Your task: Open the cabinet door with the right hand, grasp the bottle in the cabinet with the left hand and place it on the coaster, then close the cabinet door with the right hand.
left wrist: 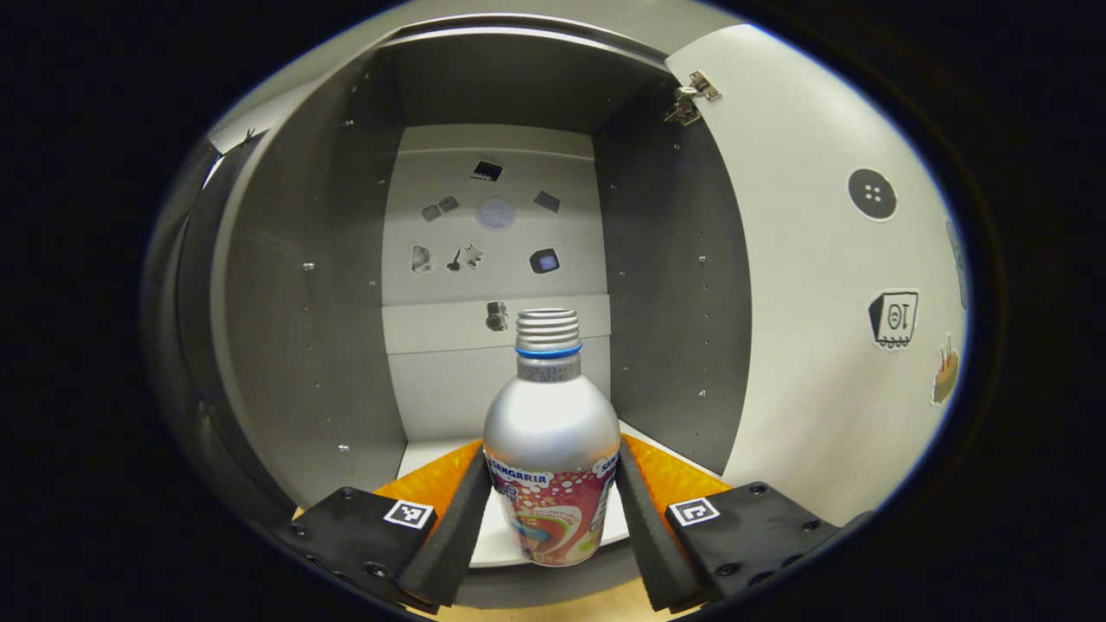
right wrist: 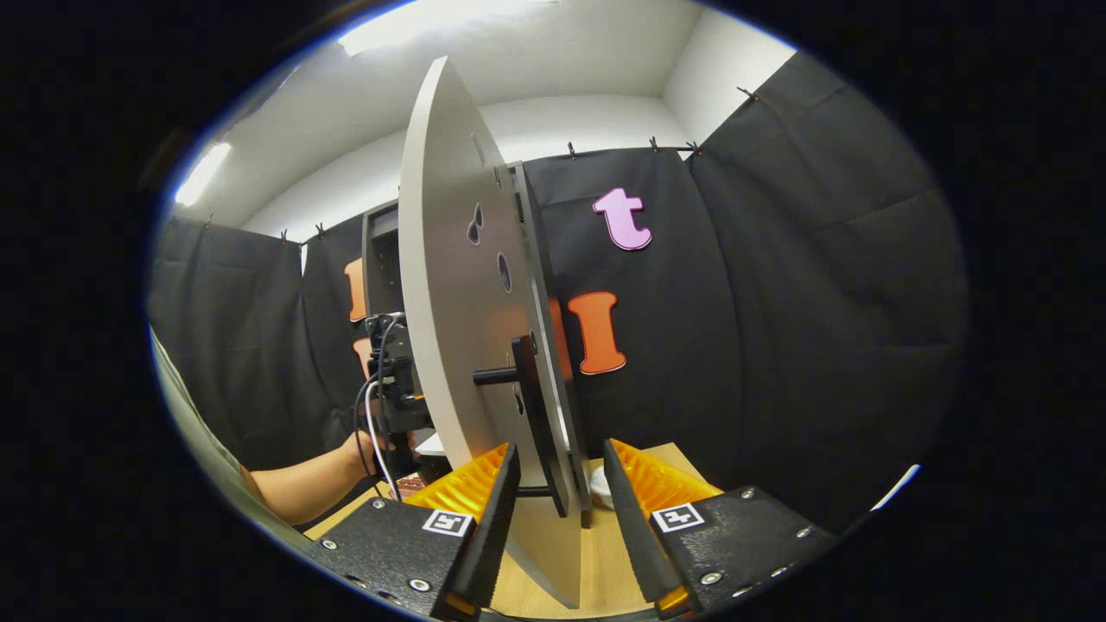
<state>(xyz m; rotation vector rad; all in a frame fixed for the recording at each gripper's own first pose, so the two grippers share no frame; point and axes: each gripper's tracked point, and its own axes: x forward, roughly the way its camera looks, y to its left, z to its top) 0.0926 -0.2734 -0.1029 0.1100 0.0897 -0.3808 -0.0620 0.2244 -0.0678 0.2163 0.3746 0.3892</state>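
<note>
Cabinet point(left wrist: 285, 328) first: one, its single door point(right wrist: 449, 285) swung wide open, so the opening step looks done. One handle point(right wrist: 536, 406) stands on that door, and the right gripper point(right wrist: 560, 510) straddles the door's edge beside it, jaws parted, pressing on nothing I can make out. One bottle point(left wrist: 550, 449) stands upright on the cabinet floor, between the fingers of the left gripper point(left wrist: 549, 518), which sit close beside it; whether they touch it, I cannot tell. Grasping is in hand; next comes a firm squeeze and a level lift out.

A recording booth: black cloth walls point(right wrist: 778, 302) (clipped up) around a cabinet point(left wrist: 346, 302).
</note>
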